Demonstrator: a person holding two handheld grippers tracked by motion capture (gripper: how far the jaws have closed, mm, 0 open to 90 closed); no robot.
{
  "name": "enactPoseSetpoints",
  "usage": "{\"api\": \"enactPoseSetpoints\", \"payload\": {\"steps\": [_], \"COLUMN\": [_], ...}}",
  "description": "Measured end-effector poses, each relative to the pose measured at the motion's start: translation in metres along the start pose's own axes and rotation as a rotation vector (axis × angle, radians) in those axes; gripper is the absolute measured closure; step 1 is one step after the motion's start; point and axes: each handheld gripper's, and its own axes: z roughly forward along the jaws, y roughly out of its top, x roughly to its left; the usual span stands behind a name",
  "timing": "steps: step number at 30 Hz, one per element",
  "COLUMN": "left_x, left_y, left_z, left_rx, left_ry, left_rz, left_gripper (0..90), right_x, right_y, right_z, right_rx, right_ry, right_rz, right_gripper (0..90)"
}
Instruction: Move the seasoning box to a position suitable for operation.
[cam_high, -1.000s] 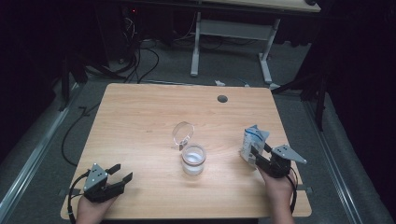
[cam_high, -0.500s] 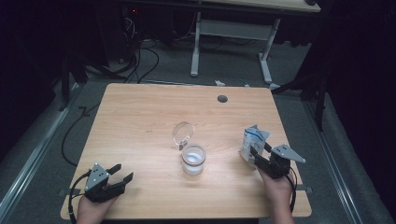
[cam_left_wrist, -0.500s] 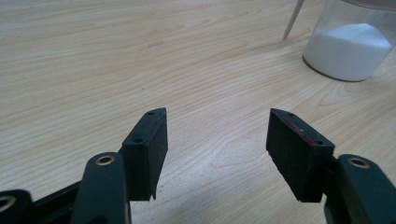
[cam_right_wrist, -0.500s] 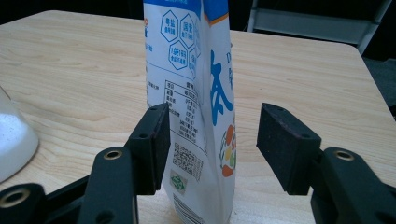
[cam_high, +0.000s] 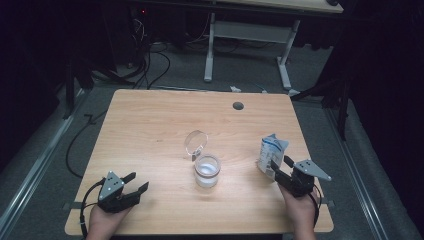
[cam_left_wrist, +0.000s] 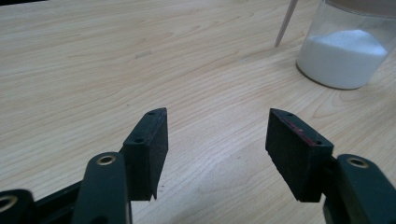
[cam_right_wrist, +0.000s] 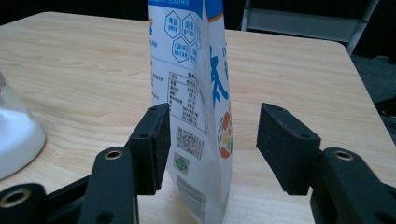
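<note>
Right claw (cam_high: 278, 167): was seen near the counter's right edge, toward the near right corner, with its jaws standing wide and just opened further within the last second; nothing was gripped.
Pouch (cam_right_wrist: 196, 93): a white and blue printed pouch was found standing upright on the counter between the right claw's jaws. In the right gripper view the left pad lay against or just beside one face of the pouch; which of the two could not be told. A clear gap was noted between the pouch and the right pad.
Pouch location: near the right edge of the counter (cam_high: 150, 130), roughly midway along it, well apart from the jar.
Left claw (cam_high: 136, 183): was seen at the near left corner of the counter, jaws spread wide, with bare wood between them and nothing held.
Jar (cam_high: 207, 170): a clear glass jar partly filled with white powder was found standing near the middle of the counter.
Lid (cam_high: 195, 143): a clear round lid was noted tilted up just behind the jar.
Hole: a small dark round hole (cam_high: 238, 105) was recorded near the far edge.
</note>
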Motion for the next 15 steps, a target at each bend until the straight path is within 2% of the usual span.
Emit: {"api": "enactPoseSetpoints", "payload": {"steps": [4, 8, 15], "left_x": [0.0, 0.0, -0.003], "left_y": [0.004, 0.009, 0.015], "left_z": [0.007, 0.015, 0.027], "left_rx": [0.005, 0.007, 0.003], "left_ry": [-0.014, -0.03, -0.035], "left_rz": [-0.008, -0.033, -0.02], "left_gripper": [39.9, 40.3, 40.1], "right_x": [0.0, 0.001, 0.009], "right_y": [-0.004, -0.008, -0.013], "right_z": [-0.007, -0.012, -0.023], "right_rx": [0.003, 0.016, 0.022], "right_ry": [-0.007, -0.006, -0.011], "right_rz": [-0.003, -0.003, -0.021], "right_gripper": [44.8, 44.8, 46.1]}}
